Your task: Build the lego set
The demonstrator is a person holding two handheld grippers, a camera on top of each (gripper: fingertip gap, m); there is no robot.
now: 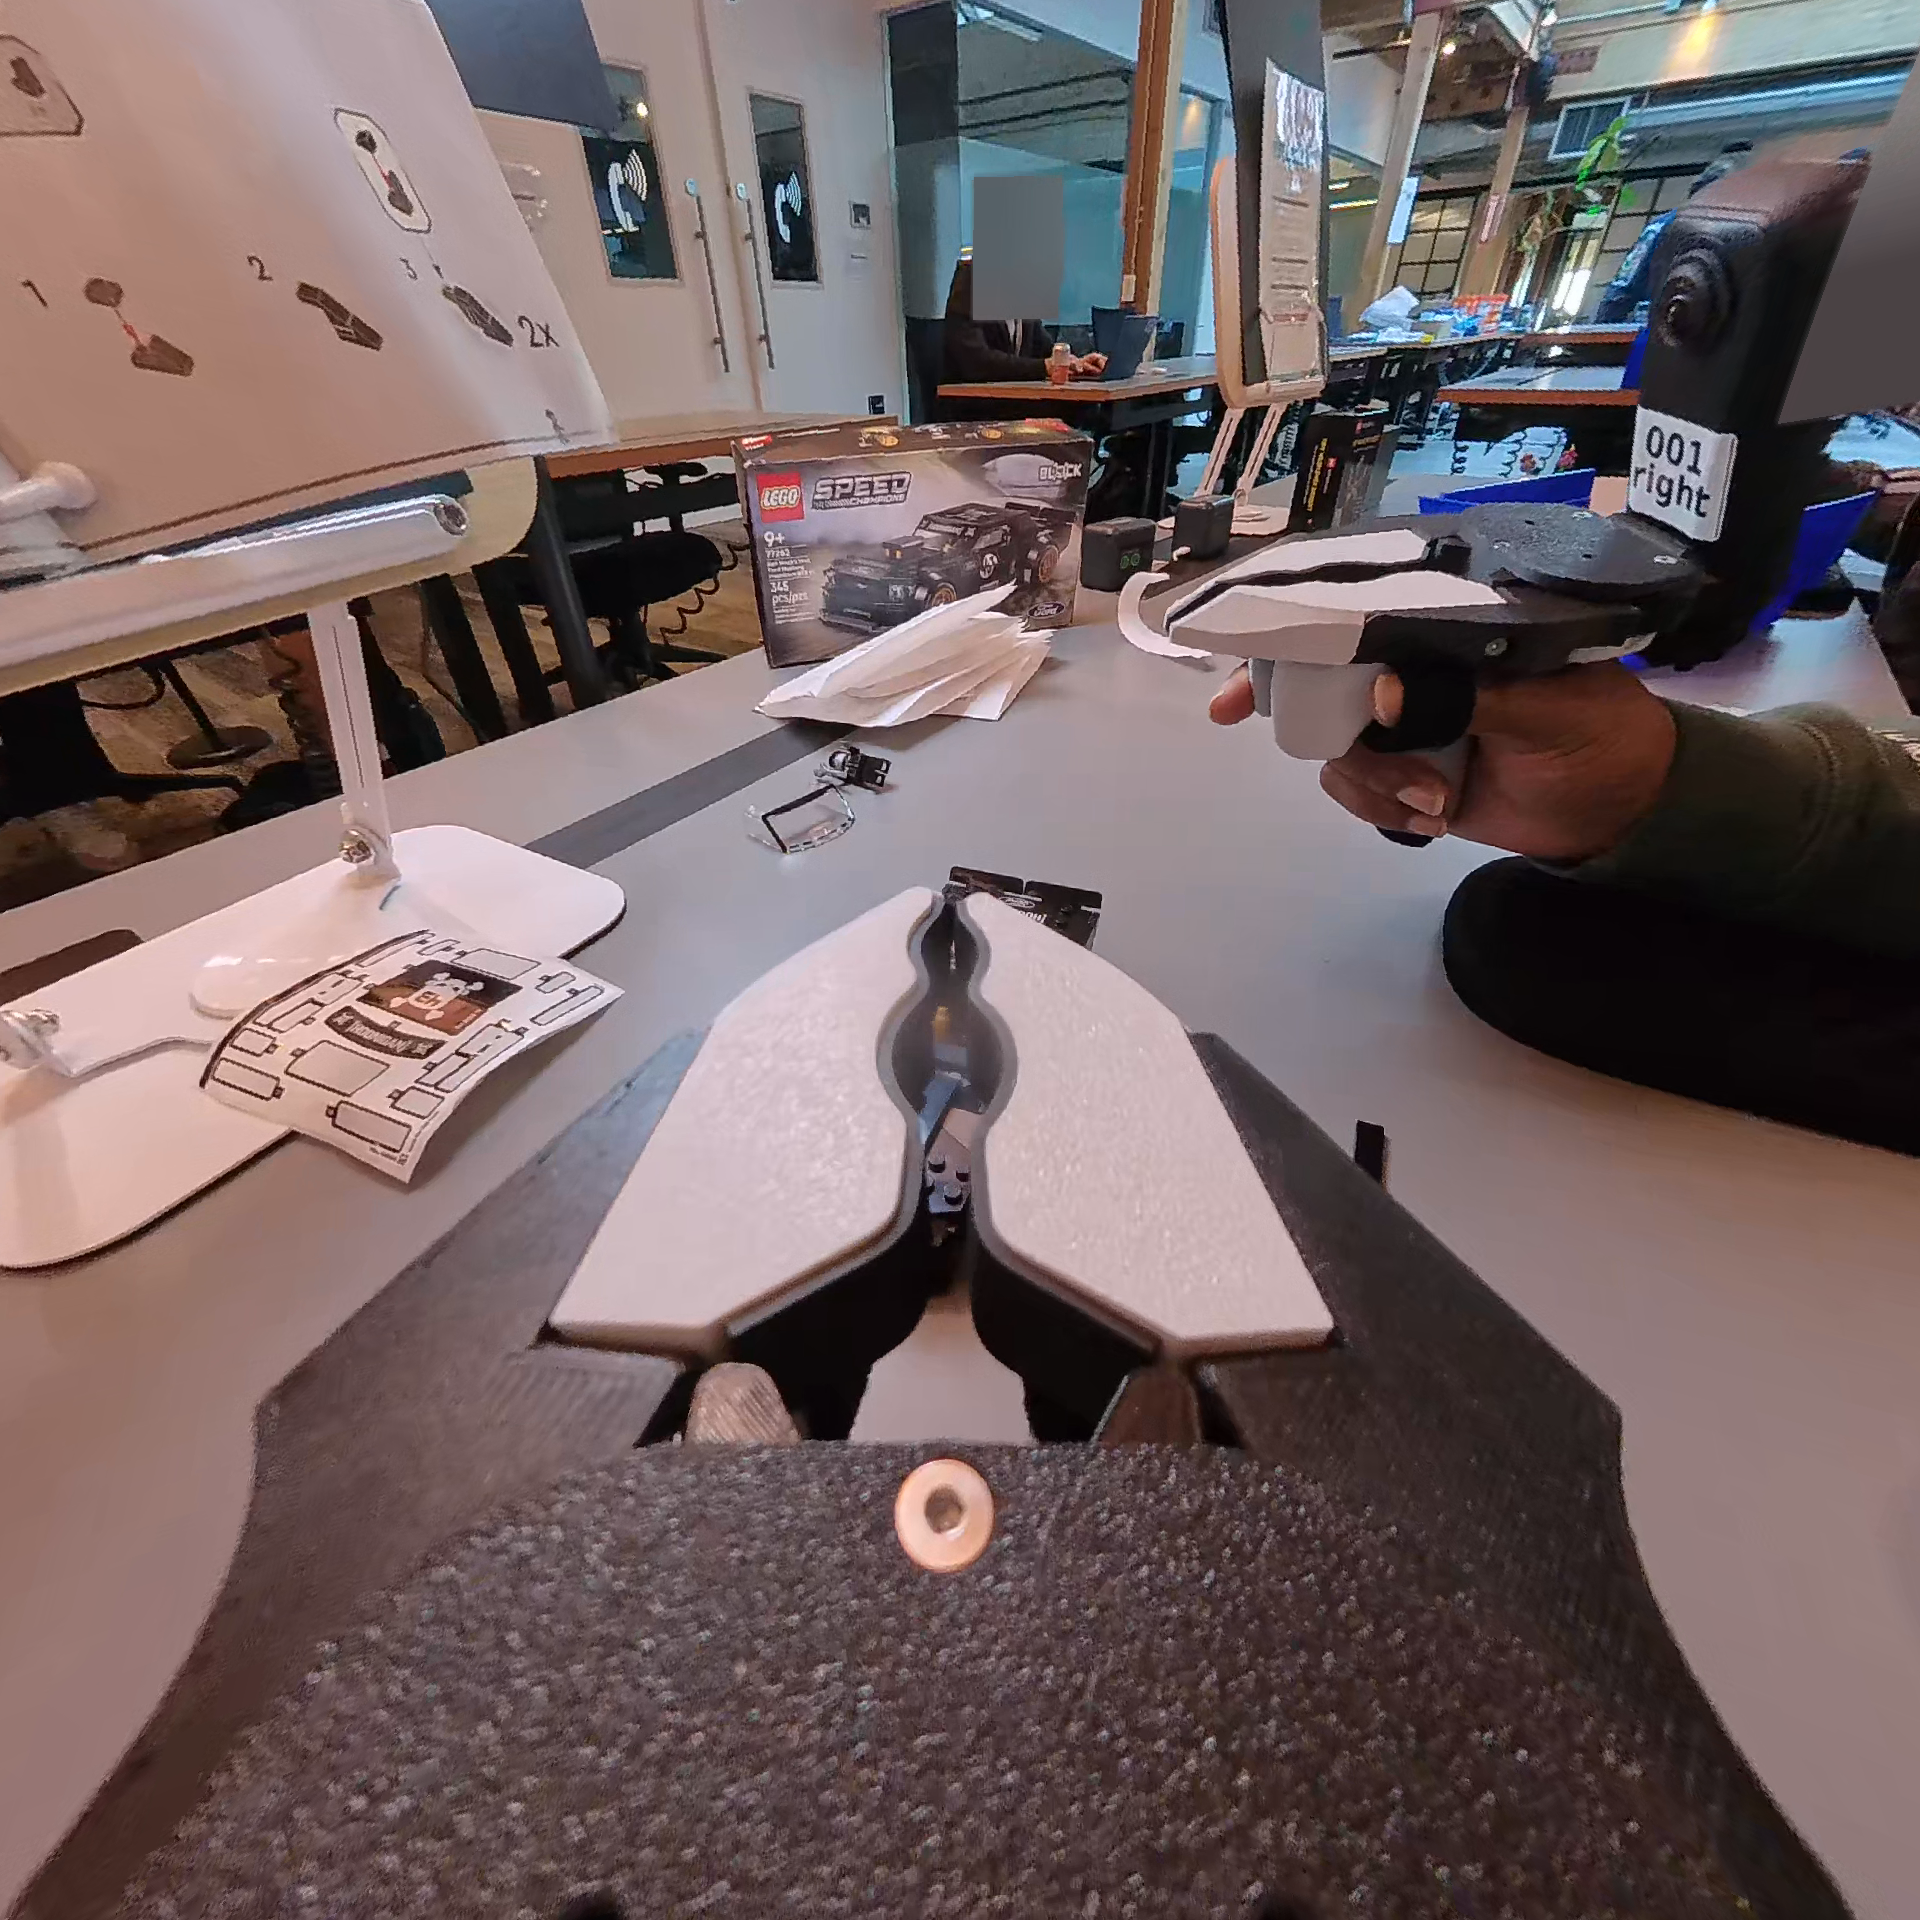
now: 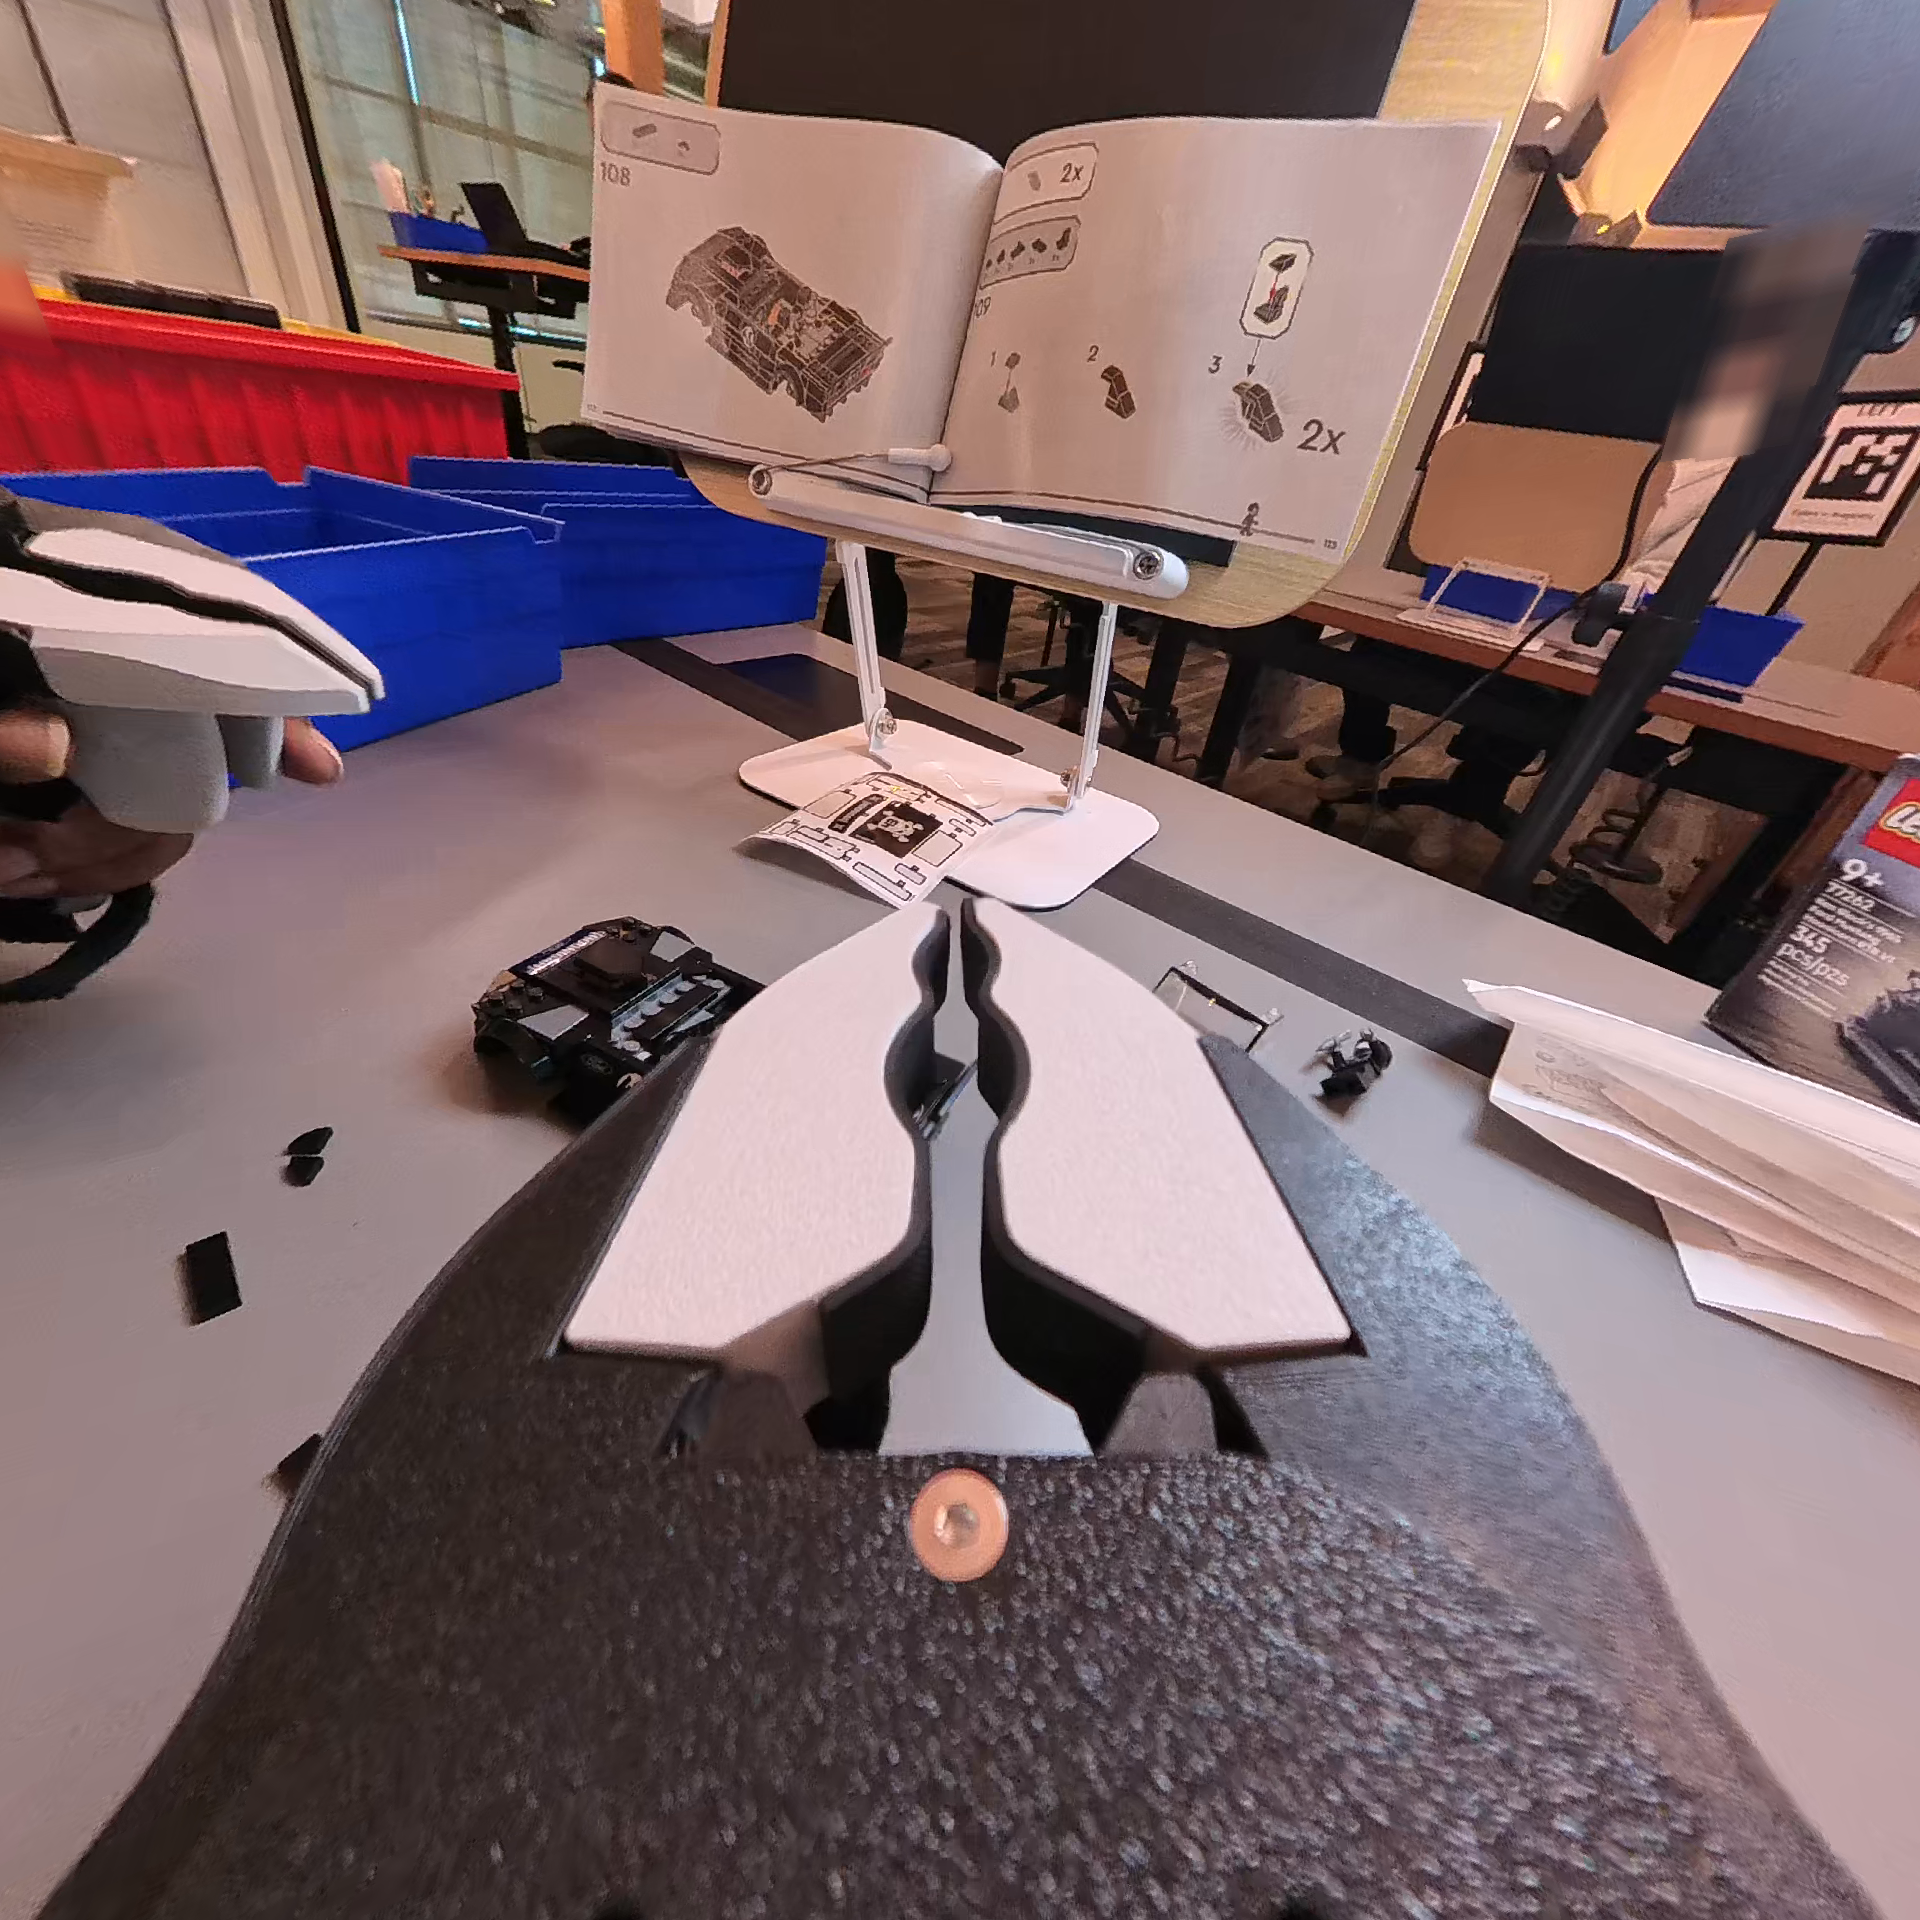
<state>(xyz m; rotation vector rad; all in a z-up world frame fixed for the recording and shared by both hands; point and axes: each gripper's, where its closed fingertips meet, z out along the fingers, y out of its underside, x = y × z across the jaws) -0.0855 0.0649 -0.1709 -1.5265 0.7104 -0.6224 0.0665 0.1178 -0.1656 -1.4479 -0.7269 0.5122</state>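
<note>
The partly built black lego car stands on the grey table, left of my right gripper's fingers. My right gripper hovers over the table with only a thin slit between its white fingers and nothing seen in them; it also shows in the left wrist view, held high in a hand. My left gripper is shut, tips touching, right above the car, which shows past the tips and through the finger gap. It also shows raised at the left of the right wrist view.
The open instruction booklet sits on a white stand with a sticker sheet at its foot. A clear windshield piece, a small dark part, loose black pieces, paper bags, the set box and blue bins surround the work area. Across from one pair of fingers to the other is roughly 15 centimeters.
</note>
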